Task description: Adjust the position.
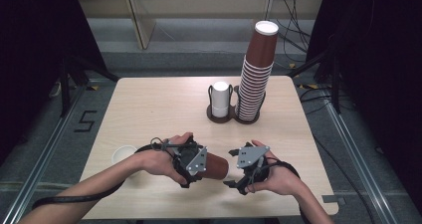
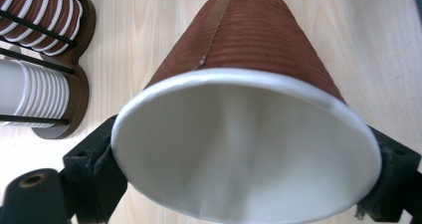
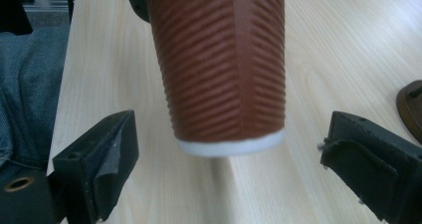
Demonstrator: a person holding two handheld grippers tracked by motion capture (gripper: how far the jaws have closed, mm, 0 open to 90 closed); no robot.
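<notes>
Pale wood worktop (image 1: 164, 104) carries all. Brown ribbed cup (image 1: 215, 165) lies level above its near edge, long axis left to right: rim clamped in the left hand-held gripper (image 1: 191, 163), closed base pointing at the right hand-held gripper (image 1: 236, 176). Right jaws gape, unclenched, either side of that base (image 3: 231, 147), nothing grasped.

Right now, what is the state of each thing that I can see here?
Brown cup: lying level, clamped at its rim.
Left gripper: shut on the brown cup.
Right gripper: open, holding nothing.
Brown cup stack: upright in its holder.
White cup stack: upright, short.
White cup: upright on the table, separate.
</notes>
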